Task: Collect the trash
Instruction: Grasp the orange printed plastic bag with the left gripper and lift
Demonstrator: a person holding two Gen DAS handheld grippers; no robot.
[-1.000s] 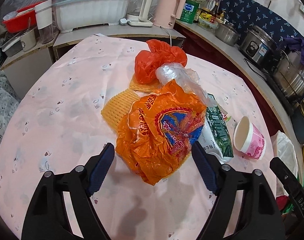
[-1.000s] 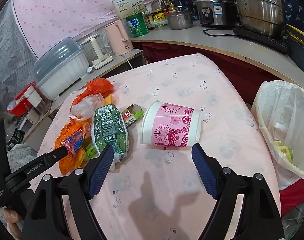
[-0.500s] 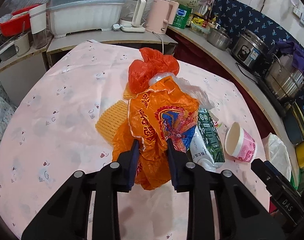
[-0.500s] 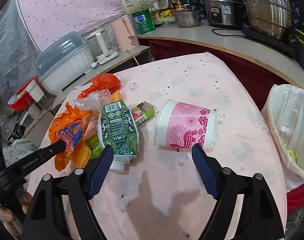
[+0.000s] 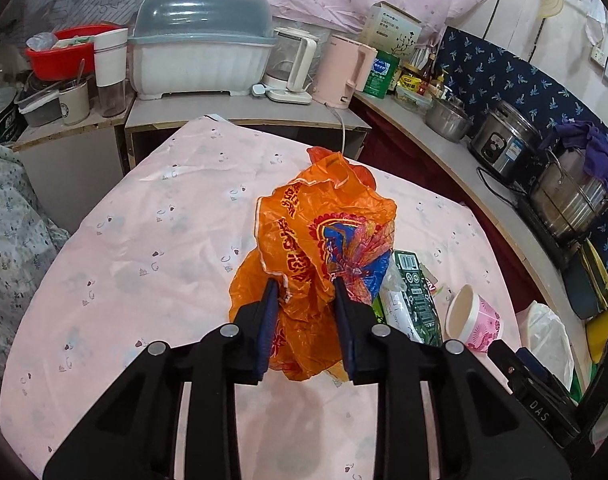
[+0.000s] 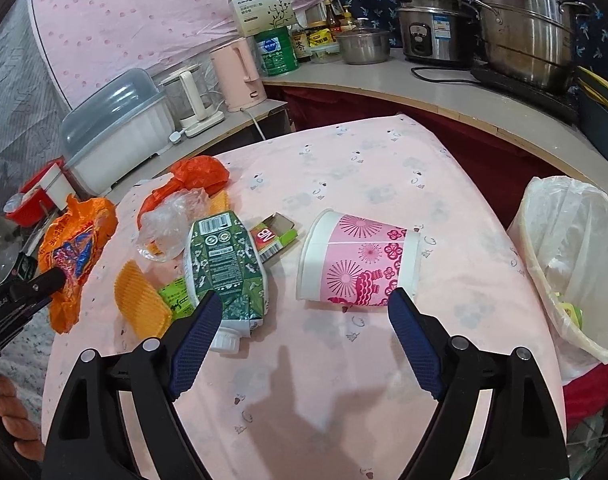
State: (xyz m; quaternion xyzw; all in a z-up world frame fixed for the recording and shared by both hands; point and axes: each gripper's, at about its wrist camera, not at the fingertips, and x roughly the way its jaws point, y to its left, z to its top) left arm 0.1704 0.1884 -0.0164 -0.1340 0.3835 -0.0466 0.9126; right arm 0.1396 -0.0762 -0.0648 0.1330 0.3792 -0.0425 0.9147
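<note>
left gripper [image 5: 305,292] clamping orange bag [image 5: 323,236], cup [image 6: 357,262] near table edge [image 6: 499,232]

Both wrist views look steeply down, close over the pink table [image 5: 152,240], sharing its litter.

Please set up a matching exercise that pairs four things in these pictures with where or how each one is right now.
Things:
1. orange plastic bag
2. pink paper cup
3. green carton
4. bin with white liner

States:
A. beside the table's edge, holding a little rubbish
B. lying flattened on the tablecloth, cap toward the camera
C. pinched in the left hand-held gripper
D. on its side, in front of the open right hand-held gripper

Pairs: 1-C, 2-D, 3-B, 4-A
</note>
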